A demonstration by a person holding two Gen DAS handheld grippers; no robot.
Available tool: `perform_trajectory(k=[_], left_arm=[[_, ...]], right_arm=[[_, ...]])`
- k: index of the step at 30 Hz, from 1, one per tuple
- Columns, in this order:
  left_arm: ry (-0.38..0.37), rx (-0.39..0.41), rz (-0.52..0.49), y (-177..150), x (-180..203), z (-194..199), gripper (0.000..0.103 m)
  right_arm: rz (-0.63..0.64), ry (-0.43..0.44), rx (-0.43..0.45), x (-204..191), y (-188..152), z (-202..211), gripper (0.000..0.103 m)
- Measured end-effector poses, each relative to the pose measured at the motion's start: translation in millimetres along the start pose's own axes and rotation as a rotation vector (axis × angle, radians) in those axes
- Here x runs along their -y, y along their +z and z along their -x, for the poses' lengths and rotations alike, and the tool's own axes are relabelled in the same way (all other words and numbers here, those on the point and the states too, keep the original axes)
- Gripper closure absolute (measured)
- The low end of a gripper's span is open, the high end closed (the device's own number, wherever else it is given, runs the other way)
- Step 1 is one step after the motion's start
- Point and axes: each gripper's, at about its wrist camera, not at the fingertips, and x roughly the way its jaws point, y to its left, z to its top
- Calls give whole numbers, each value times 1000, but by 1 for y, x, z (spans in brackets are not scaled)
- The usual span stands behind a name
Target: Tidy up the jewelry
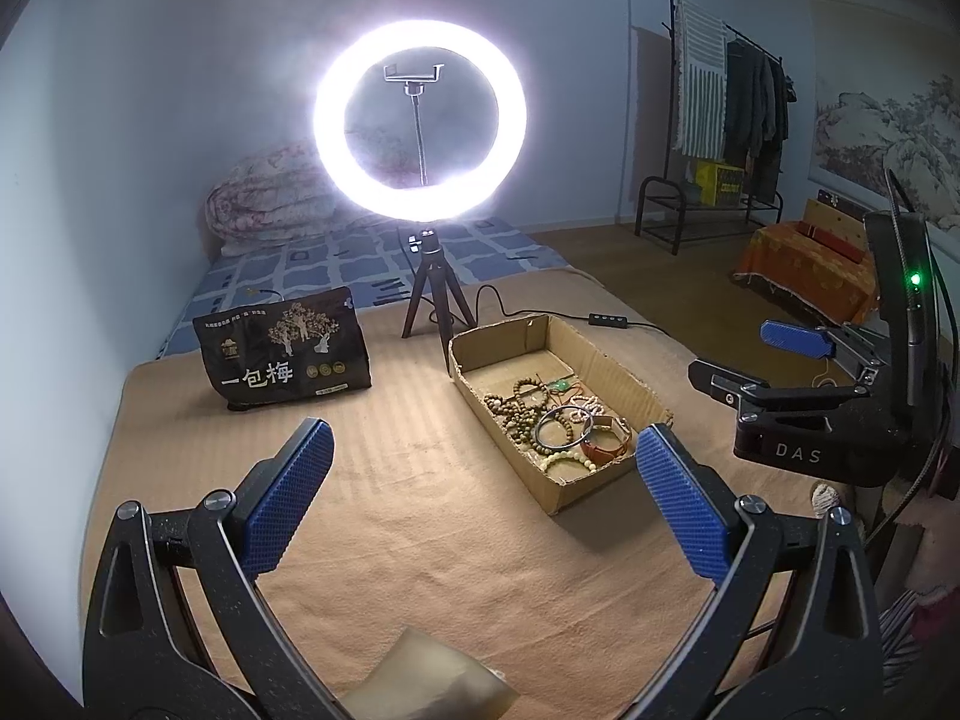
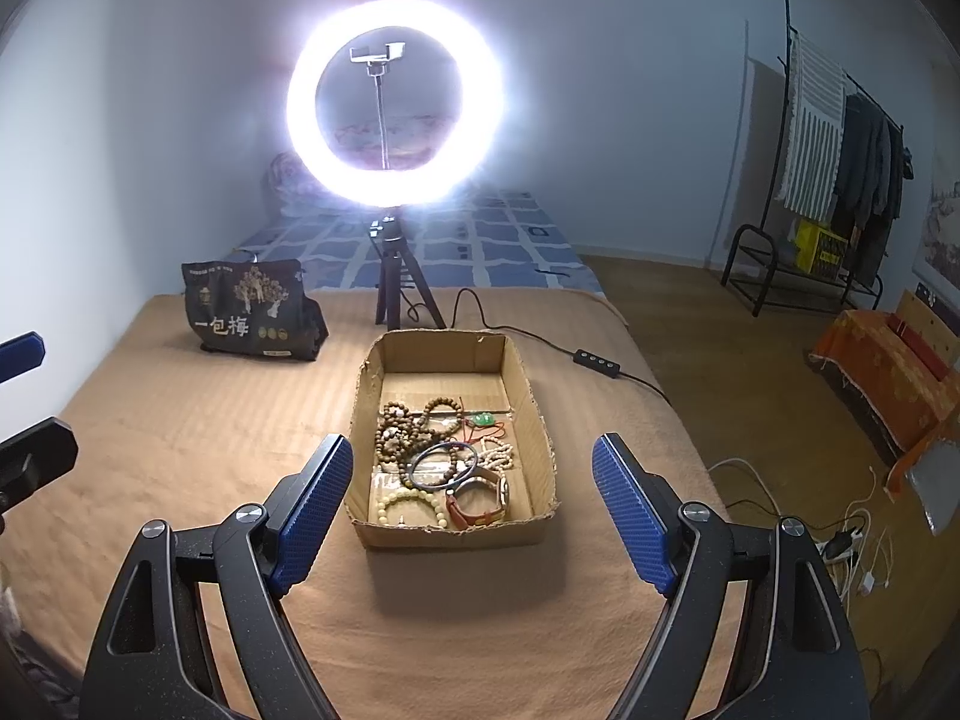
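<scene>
An open cardboard box (image 2: 528, 396) sits on the tan blanket and also shows in the left wrist view (image 1: 606, 366). Inside lie several pieces: wooden bead bracelets (image 2: 408, 426), a dark bangle (image 2: 443, 463), a cream bead bracelet (image 2: 414, 501), a brown-strap watch (image 2: 480, 504) and a green pendant (image 2: 482, 419). My right gripper (image 2: 474, 507) is open and empty, hovering over the box's near end. My left gripper (image 1: 483, 486) is open and empty, left of the box. The right gripper appears at the right of the left wrist view (image 1: 762, 360).
A lit ring light on a tripod (image 2: 393, 102) stands behind the box, its cable and remote (image 2: 596, 363) trailing right. A black snack bag (image 2: 249, 309) stands at the back left. A folded tan cloth (image 1: 420, 678) lies near the left gripper. A clothes rack (image 2: 840, 162) is far right.
</scene>
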Motion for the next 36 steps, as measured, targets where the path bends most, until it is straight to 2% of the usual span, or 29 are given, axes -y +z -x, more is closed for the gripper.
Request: perform_trajectory(k=[36], left_arm=[[4,7,-4,3,3,-2,0]], right_arm=[[3,-1,-6,3,-2,0,21]])
